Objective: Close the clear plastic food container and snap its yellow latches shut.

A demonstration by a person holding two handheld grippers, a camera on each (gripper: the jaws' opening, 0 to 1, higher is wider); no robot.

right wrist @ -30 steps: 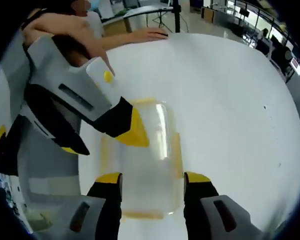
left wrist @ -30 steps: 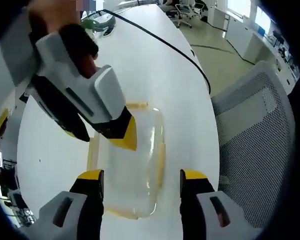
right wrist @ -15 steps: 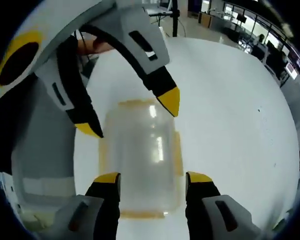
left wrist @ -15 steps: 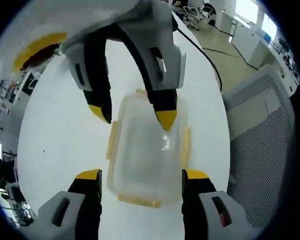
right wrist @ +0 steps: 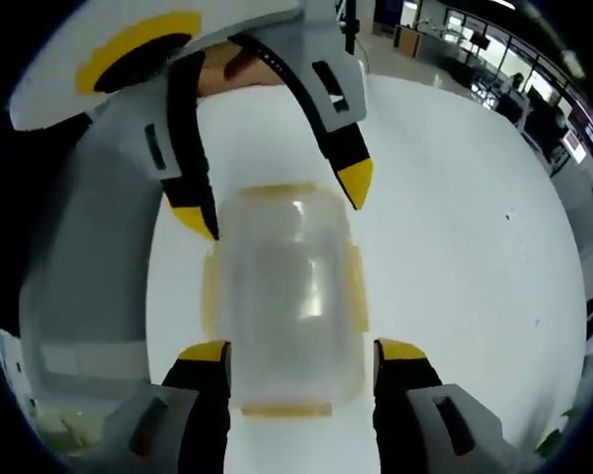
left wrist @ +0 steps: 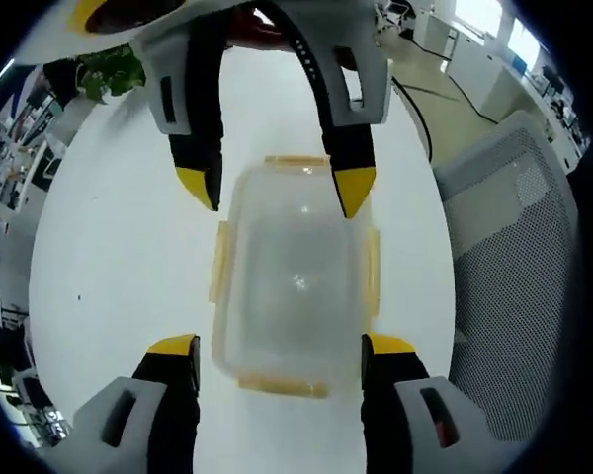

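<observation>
Left gripper (left wrist: 280, 348), left gripper view: jaws wide apart, nothing clamped, yellow-tipped fingers rising at 7 and 5 o'clock, flanking the near end of the clear rectangular plastic food container (left wrist: 295, 286). Container sits flat on the round white counter (left wrist: 119, 257), lid on top; yellow latches (left wrist: 374, 275) along all four edges look splayed outward, not snapped down, though I can't tell for sure. Right gripper (left wrist: 277, 193) enters from 12 o'clock, jaws spread, yellow tips at the container's far end, one beside its corner, the other over the lid edge; contact unclear. Grey mesh office chair (left wrist: 519, 267) at 3 o'clock past the counter rim.

Right gripper (right wrist: 303, 351), right gripper view: open wide, holding nothing, tips either side of the container's (right wrist: 287, 291) near end. Left gripper (right wrist: 277, 202) comes down from 12 o'clock, jaws apart, at the far end. Latches (right wrist: 356, 291) yellow on the sides. Counter (right wrist: 455, 217) spreads toward 2 o'clock.
</observation>
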